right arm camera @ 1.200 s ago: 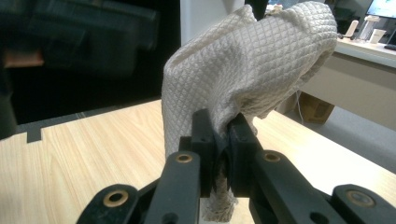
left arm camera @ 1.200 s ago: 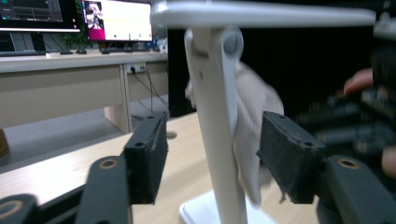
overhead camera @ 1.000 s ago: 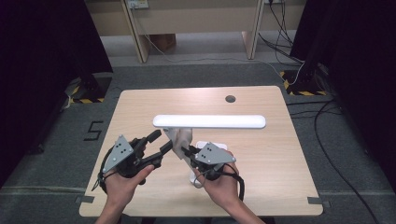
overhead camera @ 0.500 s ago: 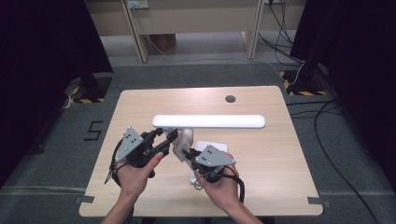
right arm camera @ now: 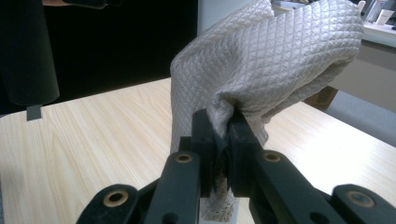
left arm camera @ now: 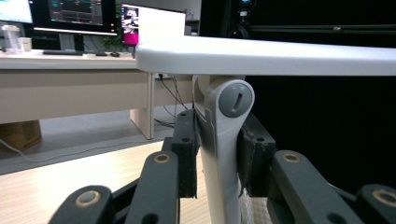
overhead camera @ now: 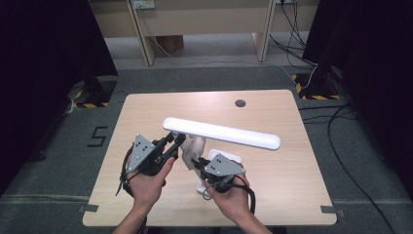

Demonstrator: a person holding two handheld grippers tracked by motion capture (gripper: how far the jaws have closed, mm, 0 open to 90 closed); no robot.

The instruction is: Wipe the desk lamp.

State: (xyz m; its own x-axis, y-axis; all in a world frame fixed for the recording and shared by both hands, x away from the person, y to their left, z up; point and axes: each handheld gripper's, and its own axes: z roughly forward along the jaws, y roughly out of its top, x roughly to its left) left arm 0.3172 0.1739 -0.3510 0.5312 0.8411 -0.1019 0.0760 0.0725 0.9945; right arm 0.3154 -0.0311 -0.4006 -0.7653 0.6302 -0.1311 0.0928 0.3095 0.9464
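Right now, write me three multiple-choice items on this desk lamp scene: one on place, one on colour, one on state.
1. Where does the left gripper grip the desk lamp?
A. its long head
B. its upright arm below the hinge
C. its base

2. What colour is the cloth?
A. blue
B. pale grey-white
C. red

3. How is the right gripper?
A. wide open
B. shut on the cloth
C. lying on the table

Answers: 1 B, the left gripper view shows the fingers just closing on the arm under the round hinge. 2 B, the quilted fabric is pale. 3 B, cloth is pinched between its fingers.
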